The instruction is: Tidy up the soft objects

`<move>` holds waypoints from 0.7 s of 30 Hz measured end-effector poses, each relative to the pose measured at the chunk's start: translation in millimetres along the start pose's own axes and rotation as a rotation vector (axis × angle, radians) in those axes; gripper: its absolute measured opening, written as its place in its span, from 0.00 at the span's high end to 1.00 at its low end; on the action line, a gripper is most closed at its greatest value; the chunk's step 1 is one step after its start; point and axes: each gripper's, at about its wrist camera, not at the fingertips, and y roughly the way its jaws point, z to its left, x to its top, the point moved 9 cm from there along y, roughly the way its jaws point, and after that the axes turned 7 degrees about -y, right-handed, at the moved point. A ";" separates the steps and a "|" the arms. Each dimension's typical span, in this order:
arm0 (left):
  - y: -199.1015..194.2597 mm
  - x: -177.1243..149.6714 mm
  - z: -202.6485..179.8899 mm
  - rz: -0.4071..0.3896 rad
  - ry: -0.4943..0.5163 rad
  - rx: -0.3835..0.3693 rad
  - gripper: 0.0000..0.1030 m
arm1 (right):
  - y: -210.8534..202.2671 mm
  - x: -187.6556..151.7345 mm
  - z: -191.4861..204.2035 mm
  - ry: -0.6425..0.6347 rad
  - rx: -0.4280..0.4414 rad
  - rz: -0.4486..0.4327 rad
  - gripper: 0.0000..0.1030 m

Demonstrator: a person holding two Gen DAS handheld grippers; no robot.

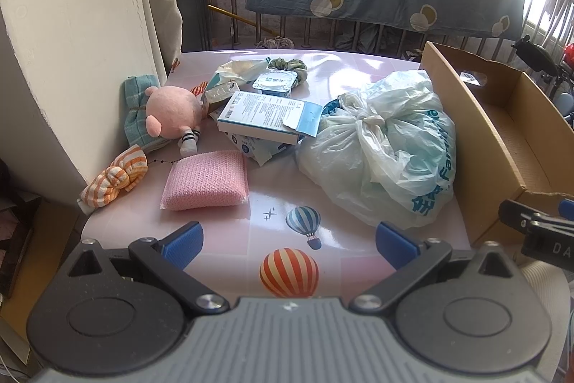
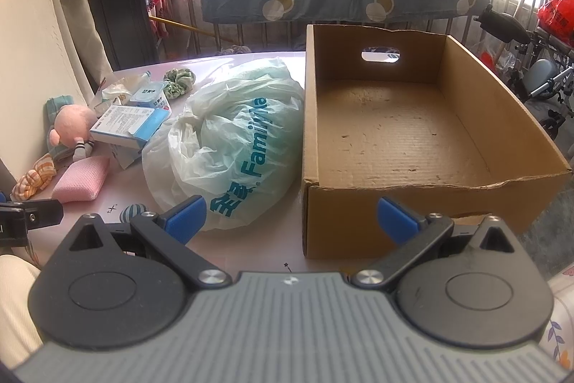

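left tongs (image 1: 290, 241) spread wide – empty | right tongs (image 2: 290, 217) spread wide – empty | cardboard box (image 2: 412, 196) bare inside

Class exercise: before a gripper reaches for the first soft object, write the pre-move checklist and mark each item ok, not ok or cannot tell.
1. Left gripper open, empty: ok.
2. Right gripper open, empty: ok.
3. Cardboard box has room: ok, nothing inside.
4. Pink sponge unobstructed: ok, lies alone on the table.
5. Plush toy free of clutter: ok, only cloth behind it.
6. Plastic bag contents soft: cannot tell.
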 end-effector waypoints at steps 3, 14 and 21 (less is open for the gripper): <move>0.2 0.3 -0.1 0.000 0.000 0.000 0.00 | -0.4 -0.4 -0.1 0.001 0.000 0.001 0.01; -0.2 -1.0 2.9 0.000 -0.006 -0.001 0.00 | -0.3 1.0 0.9 -0.002 -0.001 -0.001 0.01; -0.2 -1.2 3.6 0.001 -0.008 0.000 0.00 | -0.1 2.4 1.1 -0.002 -0.003 0.000 0.01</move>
